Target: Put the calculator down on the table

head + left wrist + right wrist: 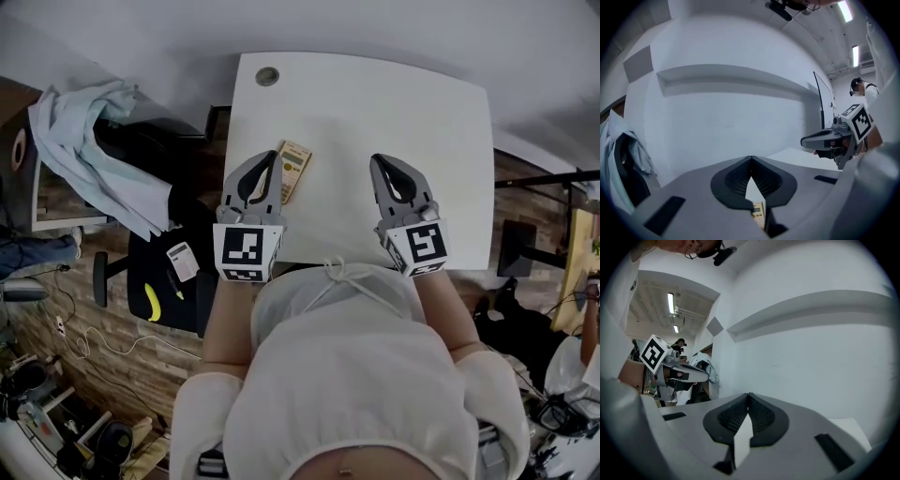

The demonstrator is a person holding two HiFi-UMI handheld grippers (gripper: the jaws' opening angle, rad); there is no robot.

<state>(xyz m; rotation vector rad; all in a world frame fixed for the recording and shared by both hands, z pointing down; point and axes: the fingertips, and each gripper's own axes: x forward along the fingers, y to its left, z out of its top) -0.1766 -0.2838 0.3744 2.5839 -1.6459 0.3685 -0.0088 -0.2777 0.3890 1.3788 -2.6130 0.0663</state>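
- Head view: calculator lies flat on the white surface, near its left edge, long side running near-to-far. Released, nothing grips it.
- Left gripper sits just left of the calculator in this view and partly overlaps it. Its fingers are pressed tip to tip with nothing between them.
- Left gripper view: aimed at the far wall, roughly level. The calculator shows only as a sliver low down through the gap behind the closed tips, so the gripper looks raised clear of it, not touching.
- Right gripper is well right of the calculator over bare surface. Its fingers also meet at the tips and are empty; likely just parked, no role in the placing.
- Both grippers point away from the person, side by side and apart, which reads as a rest pose.
- Judgement: placing looks done, calculator stable and away from the far edge.
- Chair with cloth stands left of the surface, not involved.
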